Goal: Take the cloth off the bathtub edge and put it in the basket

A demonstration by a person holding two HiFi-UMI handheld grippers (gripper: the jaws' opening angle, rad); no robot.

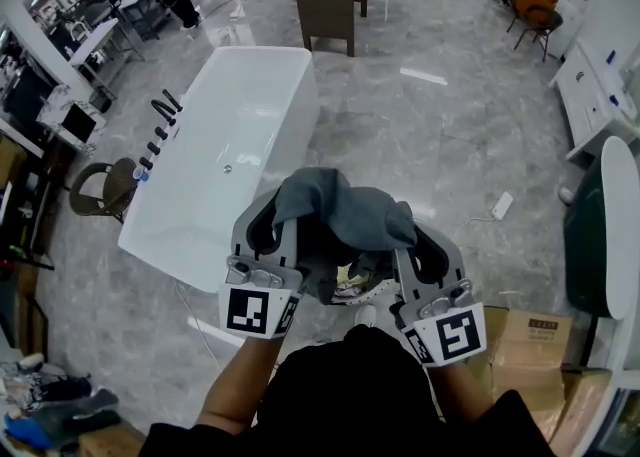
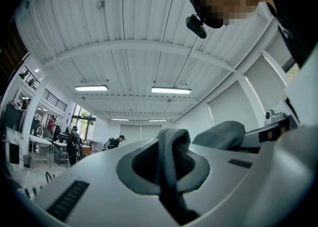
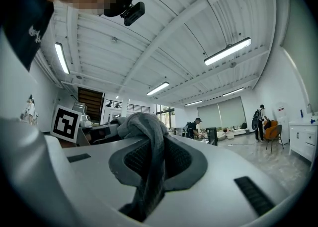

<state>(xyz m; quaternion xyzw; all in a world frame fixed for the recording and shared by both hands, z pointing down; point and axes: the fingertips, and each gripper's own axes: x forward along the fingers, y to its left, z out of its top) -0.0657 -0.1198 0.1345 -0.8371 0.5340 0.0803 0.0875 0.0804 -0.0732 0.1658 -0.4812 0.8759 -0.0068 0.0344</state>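
Nearest, just in front of the person's chest, the left gripper (image 1: 266, 225) and the right gripper (image 1: 418, 237) hold the grey cloth (image 1: 345, 207) up between them; it drapes over both tips. The left gripper's fingers (image 2: 94, 184) are pinched all but together on a thin fold of it; the right's (image 3: 238, 171) stand a shade wider, clamped on a thicker bunch. Beyond, to the left, the white bathtub (image 1: 225, 155) stands on the floor, with the cloth off its edge and well apart from it; farther off is a dark washstand (image 1: 330, 0). No basket shows in any view. The step in hand looks like the carry. To do it well, hold both grips firm and the cloth high and bunched so no tail drags, and part the fingers only over the basket's mouth.
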